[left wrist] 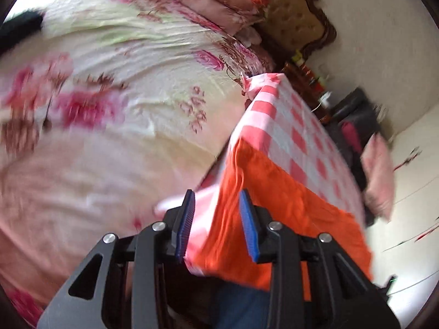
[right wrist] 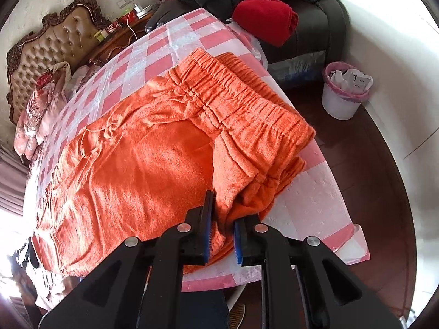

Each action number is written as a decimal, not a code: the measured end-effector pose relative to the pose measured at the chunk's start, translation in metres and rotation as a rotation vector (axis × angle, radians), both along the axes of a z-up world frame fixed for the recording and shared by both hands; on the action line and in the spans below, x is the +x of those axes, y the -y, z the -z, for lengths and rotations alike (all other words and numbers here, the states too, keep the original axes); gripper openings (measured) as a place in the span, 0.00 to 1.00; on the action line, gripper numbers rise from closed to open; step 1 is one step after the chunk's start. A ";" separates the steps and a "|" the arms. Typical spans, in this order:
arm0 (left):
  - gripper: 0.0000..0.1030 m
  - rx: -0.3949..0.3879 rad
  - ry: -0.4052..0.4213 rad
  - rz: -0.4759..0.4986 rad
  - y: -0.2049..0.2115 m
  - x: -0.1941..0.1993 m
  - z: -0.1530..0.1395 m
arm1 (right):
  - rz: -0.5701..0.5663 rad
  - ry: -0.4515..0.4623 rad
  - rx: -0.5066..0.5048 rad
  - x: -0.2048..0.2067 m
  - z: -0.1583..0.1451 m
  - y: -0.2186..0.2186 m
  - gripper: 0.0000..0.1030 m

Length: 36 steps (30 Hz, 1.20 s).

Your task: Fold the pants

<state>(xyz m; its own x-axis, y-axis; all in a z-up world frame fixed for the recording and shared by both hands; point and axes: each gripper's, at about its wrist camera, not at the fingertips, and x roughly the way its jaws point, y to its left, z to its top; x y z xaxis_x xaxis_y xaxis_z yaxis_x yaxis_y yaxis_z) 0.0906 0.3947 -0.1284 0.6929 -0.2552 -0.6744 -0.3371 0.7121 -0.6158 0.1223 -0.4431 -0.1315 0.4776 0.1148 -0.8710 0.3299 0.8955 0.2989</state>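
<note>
- The fuzzy orange pants [right wrist: 153,153] lie spread on a table with a pink and white checked plastic cloth [right wrist: 175,46].
- The stretchy ruffled waistband [right wrist: 247,104] sits at the far right end of the pants, close to the table edge.
- The right gripper [right wrist: 222,235], black with blue pads, has a fold of the orange cloth between its two fingers at the near edge of the pants. The fingers are close together and squeeze the cloth.
- The left gripper [left wrist: 216,224] has its fingers apart. The edge of the orange pants [left wrist: 274,205] and the checked cloth [left wrist: 296,126] show in the gap, but I cannot tell if the pads touch them. This picture is blurry.
- Behind the left gripper is a bed with a flowery pink and cream sheet [left wrist: 115,109].
- A folded red blanket [right wrist: 266,19] rests on a black leather chair [right wrist: 321,8] past the table.
- A white bin with a pink bag [right wrist: 345,93] stands on the dark floor to the right.
- A brown padded headboard [right wrist: 52,44] stands at the far left.
</note>
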 end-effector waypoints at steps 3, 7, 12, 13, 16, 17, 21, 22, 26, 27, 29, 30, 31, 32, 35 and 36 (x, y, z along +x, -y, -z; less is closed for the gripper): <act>0.32 -0.160 0.020 -0.030 0.003 -0.037 0.027 | -0.002 -0.003 0.002 0.001 0.000 0.001 0.15; 0.32 -0.271 0.011 -0.041 0.013 -0.044 0.050 | -0.006 -0.008 -0.004 0.001 0.000 0.001 0.15; 0.32 -0.331 0.010 -0.028 0.020 -0.032 0.061 | -0.001 0.004 0.004 -0.001 0.001 0.002 0.15; 0.30 -0.326 -0.001 -0.028 0.021 -0.028 0.063 | 0.000 0.005 0.002 -0.001 0.001 0.002 0.15; 0.13 -0.302 0.006 -0.033 0.024 -0.023 0.061 | -0.003 0.000 0.001 -0.001 0.001 0.002 0.15; 0.12 -0.267 0.010 -0.035 0.025 -0.026 0.055 | -0.004 -0.003 0.004 0.000 0.000 0.003 0.15; 0.11 -0.180 0.035 -0.054 0.022 -0.039 0.024 | -0.002 -0.001 0.018 -0.002 -0.005 0.004 0.17; 0.11 -0.172 0.044 -0.054 0.021 -0.041 0.018 | -0.003 0.006 0.019 -0.003 -0.008 0.003 0.18; 0.11 -0.138 -0.012 -0.056 0.024 -0.035 0.026 | -0.005 0.010 0.004 -0.004 -0.009 0.000 0.18; 0.11 -0.148 -0.032 -0.070 0.024 -0.035 0.035 | -0.001 0.013 0.007 -0.006 -0.009 -0.001 0.18; 0.11 -0.127 -0.022 -0.077 0.025 -0.038 0.035 | 0.010 0.044 0.013 -0.011 -0.016 -0.001 0.18; 0.11 -0.109 -0.021 -0.073 0.027 -0.038 0.033 | 0.004 0.058 0.000 -0.012 -0.020 -0.003 0.18; 0.11 -0.089 -0.028 -0.068 0.029 -0.036 0.032 | -0.008 0.065 -0.020 -0.011 -0.023 -0.005 0.18; 0.11 -0.081 -0.042 -0.066 0.029 -0.033 0.034 | -0.019 0.056 -0.038 -0.009 -0.022 -0.007 0.18; 0.13 -0.077 -0.090 -0.072 0.029 -0.030 0.045 | -0.014 0.006 -0.034 -0.005 -0.009 -0.006 0.18; 0.18 -0.053 -0.097 -0.079 0.030 -0.031 0.043 | -0.012 0.010 -0.031 -0.007 -0.007 -0.006 0.18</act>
